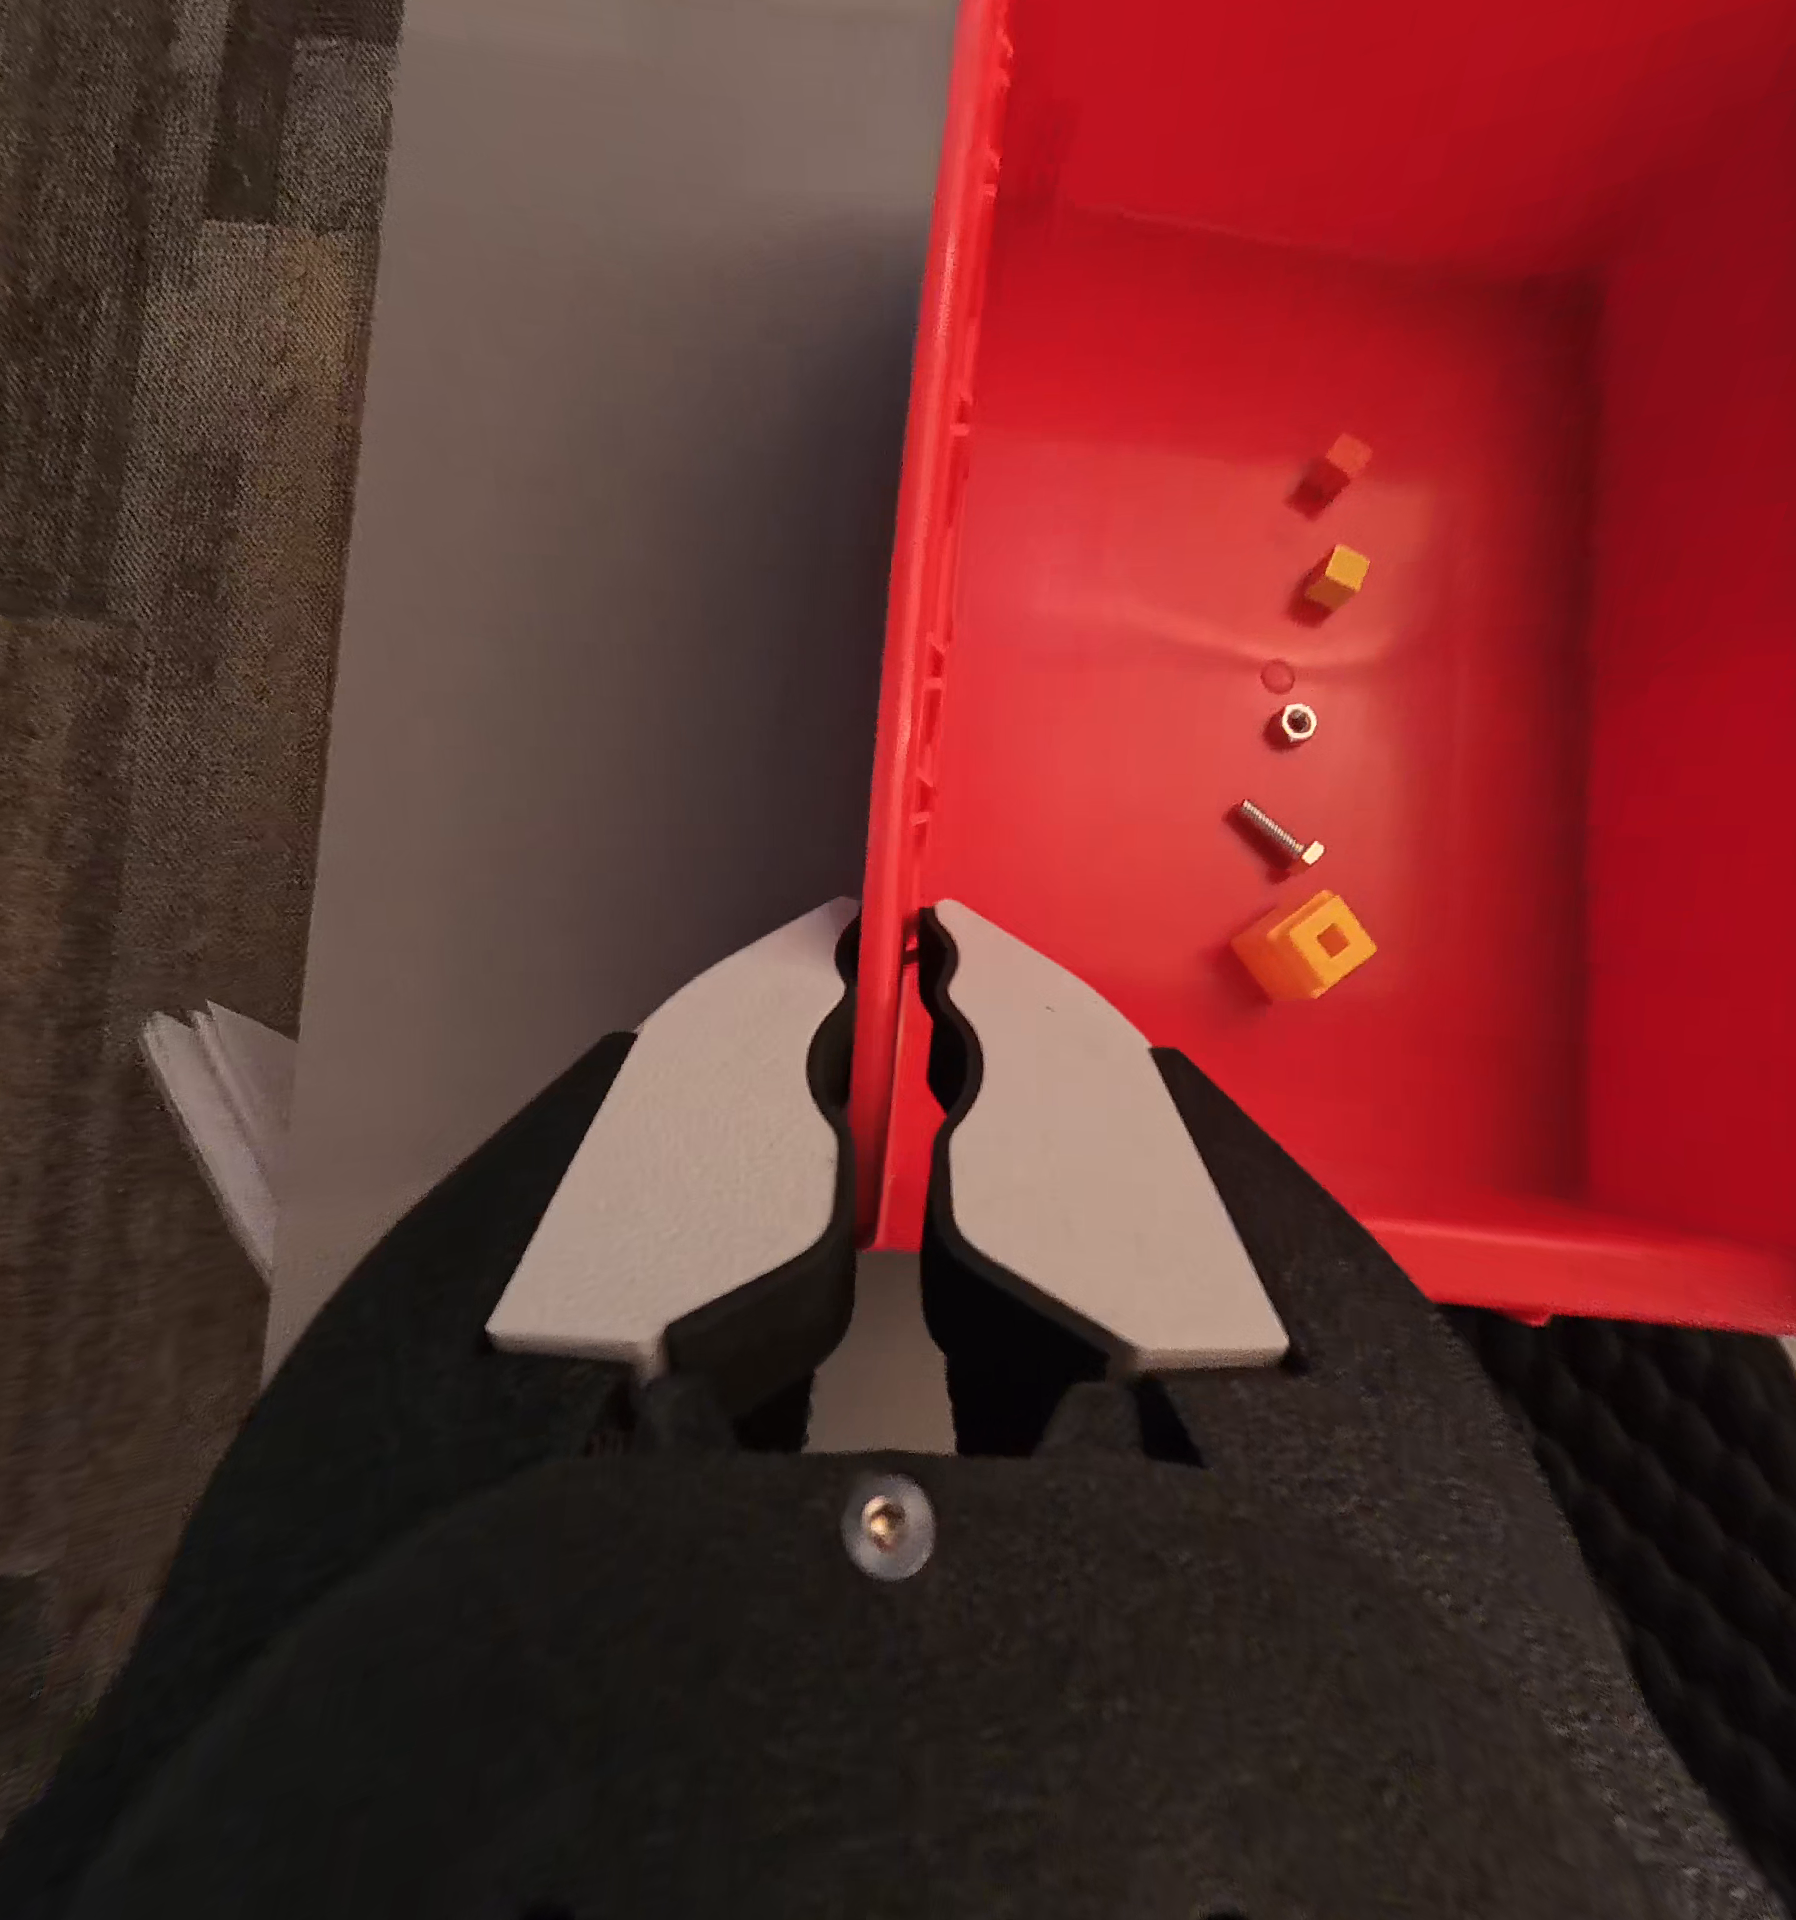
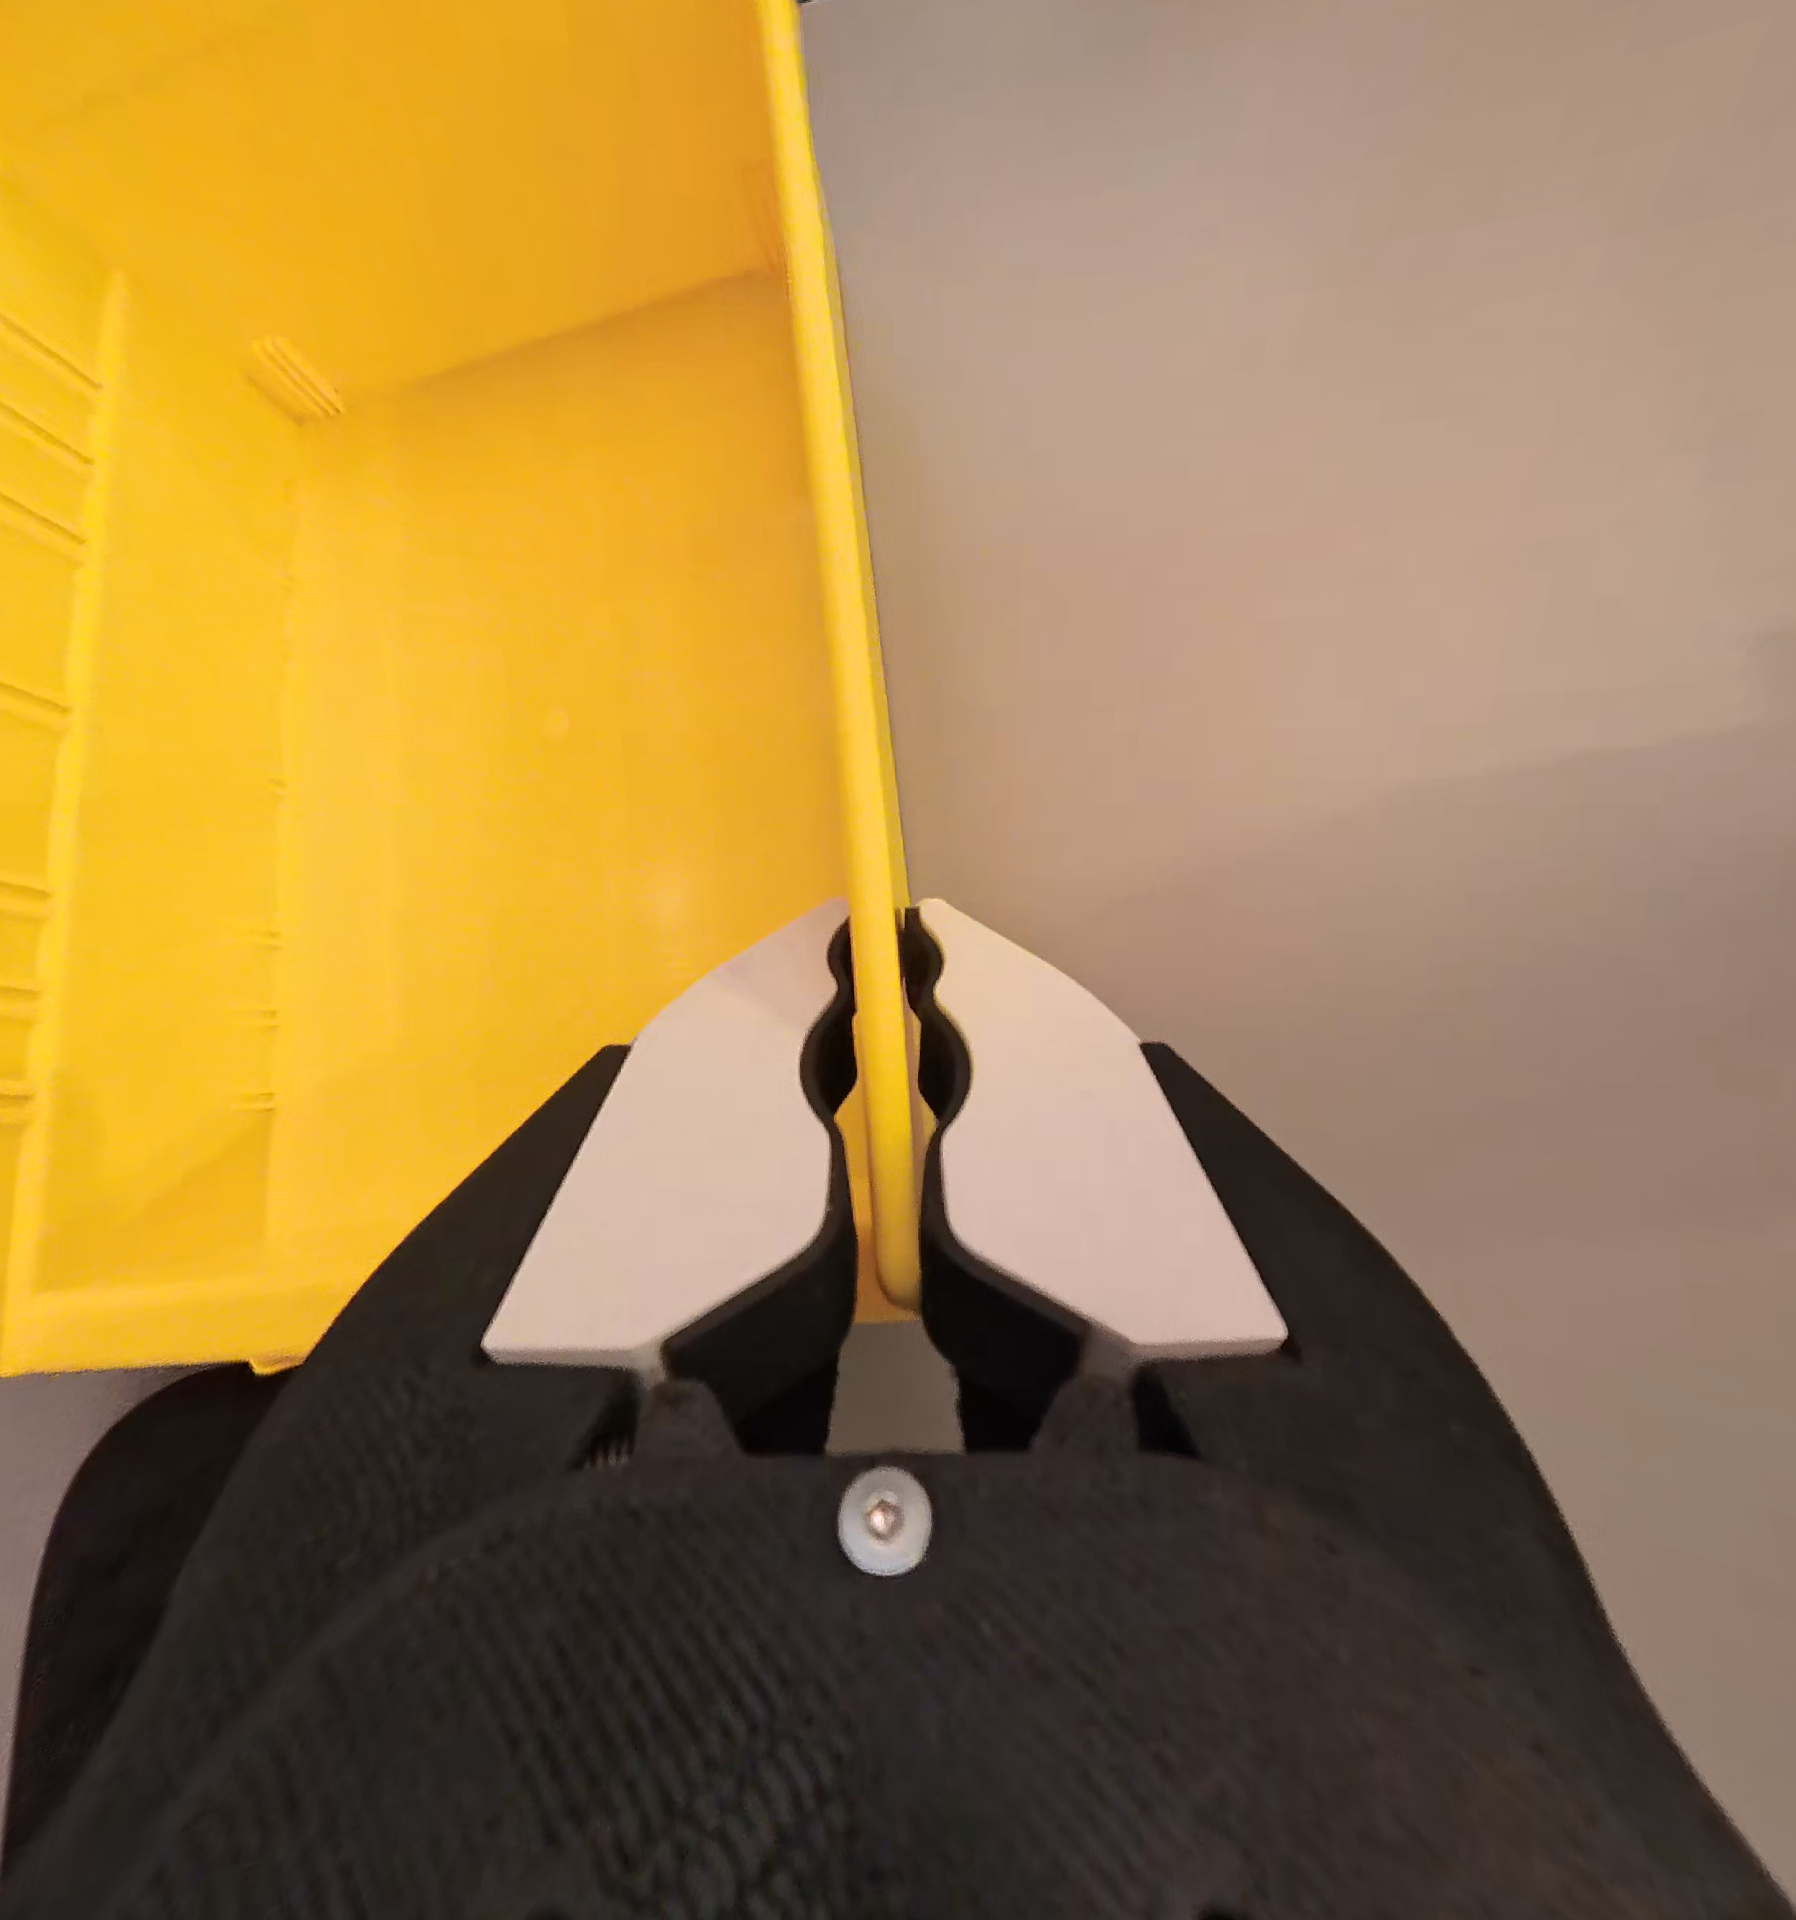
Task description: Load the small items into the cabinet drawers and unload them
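At twelve o'clock of each gripper, drawers: left gripper (image 1: 889, 920) pinches the red drawer (image 1: 1133, 582)'s wall, right gripper (image 2: 878, 914) the empty yellow drawer (image 2: 520, 644)'s; unloading seemingly next, needing a steady tilt.

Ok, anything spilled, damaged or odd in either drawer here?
Nothing stands out. The left claw grips the red drawer's side wall; inside, five small items lie in a loose row: red cube, yellow cube, nut, bolt, orange square block. The right claw grips the yellow drawer, which looks empty.
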